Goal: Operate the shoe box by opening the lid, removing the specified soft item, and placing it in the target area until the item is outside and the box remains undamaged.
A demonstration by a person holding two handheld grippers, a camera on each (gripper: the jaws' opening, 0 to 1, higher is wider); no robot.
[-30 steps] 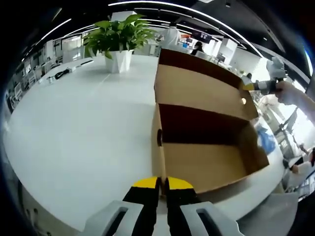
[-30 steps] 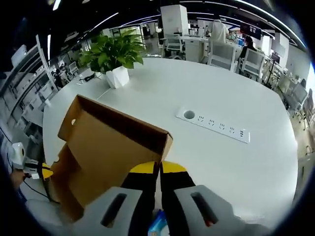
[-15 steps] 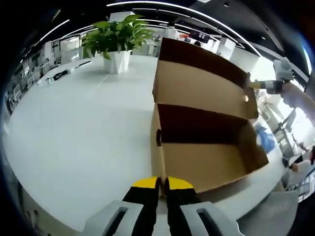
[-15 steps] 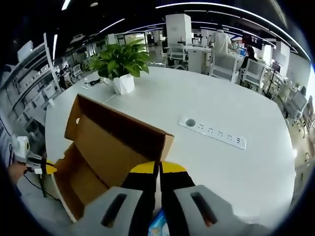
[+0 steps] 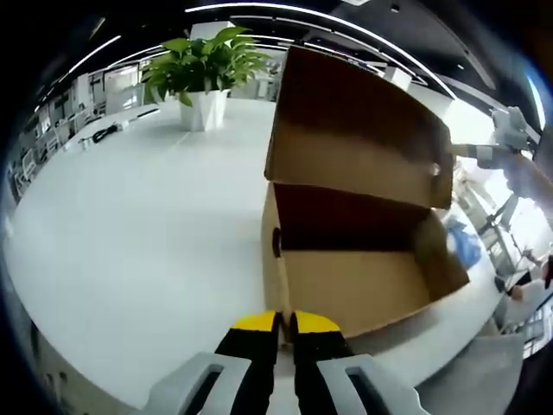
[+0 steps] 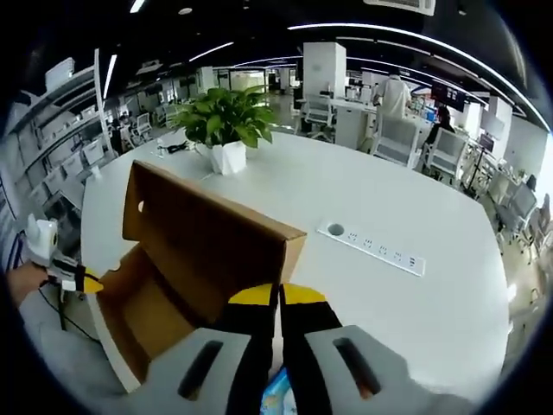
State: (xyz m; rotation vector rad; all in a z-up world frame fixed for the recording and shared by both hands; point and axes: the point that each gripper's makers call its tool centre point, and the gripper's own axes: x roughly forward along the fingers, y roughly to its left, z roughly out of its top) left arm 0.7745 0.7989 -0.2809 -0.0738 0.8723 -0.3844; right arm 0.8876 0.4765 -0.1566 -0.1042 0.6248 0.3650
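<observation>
Shoe box (image 5: 363, 285): brown cardboard, sitting on the white worktop (image 5: 138, 242) just ahead of your left tongs (image 5: 286, 323); inside is looking bare.
Lid (image 5: 354, 130): standing raised, its front edge at your right tongs (image 6: 278, 297).
Left tongs: you are keeping the jaws together at the box's near wall; grip unclear.
Right tongs: closed at the lid edge; grip unclear.
Left gripper view: something blue (image 5: 465, 245) is lying beyond the box.
Right gripper view: a socket strip (image 6: 373, 249) is showing ahead.

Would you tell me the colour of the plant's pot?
White pot, clearest in the left gripper view.
</observation>
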